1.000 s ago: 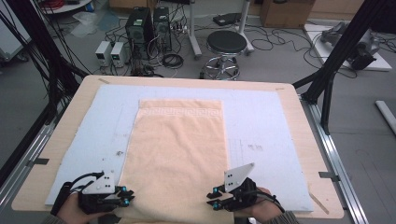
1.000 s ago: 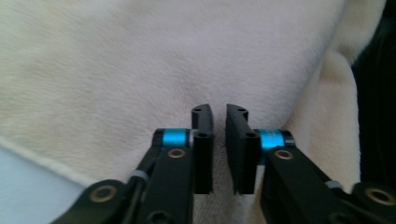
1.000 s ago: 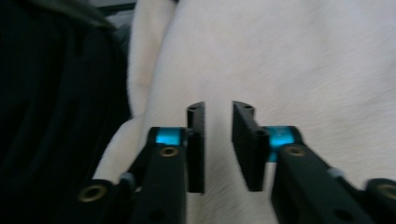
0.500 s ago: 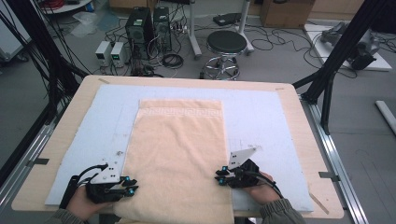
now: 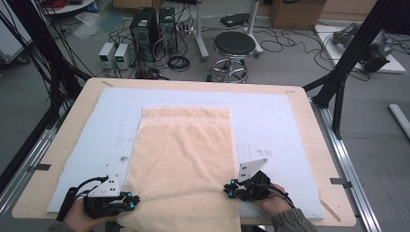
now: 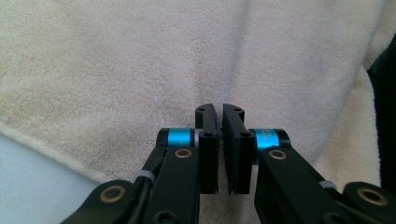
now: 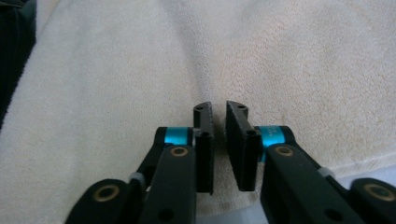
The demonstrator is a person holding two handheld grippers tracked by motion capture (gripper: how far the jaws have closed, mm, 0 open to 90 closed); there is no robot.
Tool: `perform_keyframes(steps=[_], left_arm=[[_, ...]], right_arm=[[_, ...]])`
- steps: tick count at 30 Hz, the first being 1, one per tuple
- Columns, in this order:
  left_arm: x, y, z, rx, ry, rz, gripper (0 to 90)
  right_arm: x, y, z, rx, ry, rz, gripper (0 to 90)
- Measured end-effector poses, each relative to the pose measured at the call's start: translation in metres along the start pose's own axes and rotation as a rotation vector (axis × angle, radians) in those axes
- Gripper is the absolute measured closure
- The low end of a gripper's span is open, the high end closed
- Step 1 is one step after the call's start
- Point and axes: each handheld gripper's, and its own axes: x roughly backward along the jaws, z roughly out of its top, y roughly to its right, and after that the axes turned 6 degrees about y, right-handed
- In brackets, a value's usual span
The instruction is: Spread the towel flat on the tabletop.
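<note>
Saw a soft peach towel (image 5: 183, 159) spread out flat in the middle of the table. Found it lying long-ways on a pale blue mat (image 5: 290, 121), with a band of square swirls (image 5: 186, 121) across its far end. Saw its near end reach down to the near edge of the table (image 5: 316, 159). Spotted a few soft bumps in the cloth near that end.

Looked next at the tongs. Found the left gripper (image 5: 131, 201) down low at the near left corner of the towel. Saw from the left gripper view that the towel (image 6: 140, 60) sat right under the left gripper (image 6: 219, 109). Noticed its two black jaws had just been closing and stood almost together. Saw a thin bit of towel pinched between them, with a little crease running away from the tips.

Found the right gripper (image 5: 228, 188) at the right edge of the towel, close to the near corner. Saw the same thing in the right gripper view: the towel (image 7: 289, 56) under the right gripper (image 7: 218, 108). Noticed those jaws had just been closing too. Saw only a small gap left, with cloth squeezed in it and a crease going up from it.

Saw a hand behind each one: the left hand (image 5: 80, 220) and the right hand (image 5: 273, 205), both at the bottom edge.

Looked past the table last. Saw a round black stool (image 5: 234, 46) on the grey floor. Saw black computer boxes (image 5: 150, 24) and lots of loose cables beside it.
</note>
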Motion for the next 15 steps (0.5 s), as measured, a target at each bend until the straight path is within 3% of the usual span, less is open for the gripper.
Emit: perform_keyframes(steps=[5,10,15], left_arm=[[0.004,-0.005,0.001,0.016,0.023,0.025,70.8],[0.008,-0.012,0.006,0.028,0.071,0.068,65.3],[0.010,-0.024,0.012,0.054,0.110,0.101,59.4]], right_arm=[[0.007,-0.001,0.001,-0.027,0.046,-0.017,68.8],[0.010,0.006,0.004,-0.060,0.099,-0.037,59.1],[0.013,0.013,0.009,-0.089,0.117,-0.066,46.8]])
